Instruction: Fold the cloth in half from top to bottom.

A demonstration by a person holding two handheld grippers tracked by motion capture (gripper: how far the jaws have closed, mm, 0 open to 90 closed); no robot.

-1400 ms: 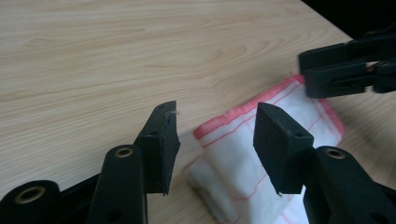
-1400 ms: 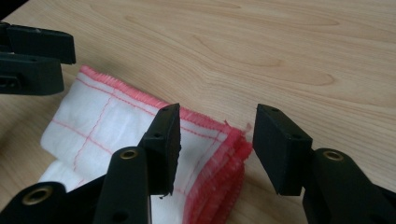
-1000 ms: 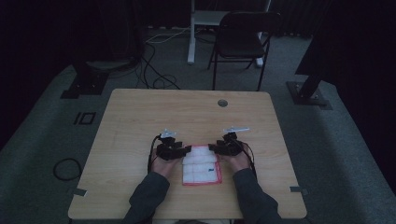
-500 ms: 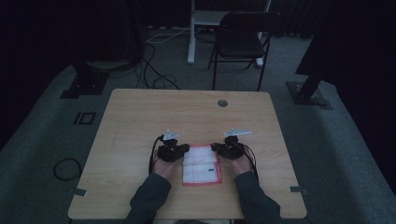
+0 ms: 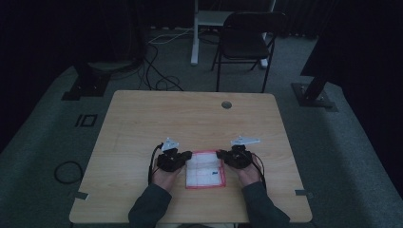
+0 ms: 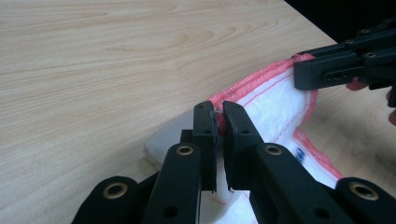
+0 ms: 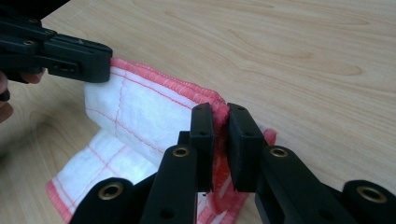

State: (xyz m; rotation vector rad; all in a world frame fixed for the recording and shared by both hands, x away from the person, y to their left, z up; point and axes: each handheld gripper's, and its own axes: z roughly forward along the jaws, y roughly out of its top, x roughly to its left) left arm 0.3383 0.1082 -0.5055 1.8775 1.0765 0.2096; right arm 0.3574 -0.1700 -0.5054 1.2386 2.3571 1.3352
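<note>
A white cloth [image 5: 205, 169] with a pink-red hem lies on the wooden table [image 5: 190, 118] close to its near edge. My left gripper [image 5: 187, 156] is shut on the cloth's far left corner; in the left gripper view the jaws [image 6: 218, 108] pinch the pink hem of the cloth [image 6: 275, 102]. My right gripper [image 5: 220, 154] is shut on the far right corner, and in the right gripper view its pads [image 7: 219, 111] press the hem of the cloth [image 7: 140, 112]. Both pairs of jaws have just been closing, with the cloth between them. The held edge stands a little above the table.
A round cable hole [image 5: 226, 104] sits near the table's far edge. Beyond the table stand a black folding chair [image 5: 247, 38] and dark stand bases [image 5: 313, 92], with cables on the floor [image 5: 161, 80]. A cable loop [image 5: 66, 171] lies left of the table.
Both grippers have shut on the cloth's far corners and come slightly toward the near edge. The cloth's far edge has lifted with them.
</note>
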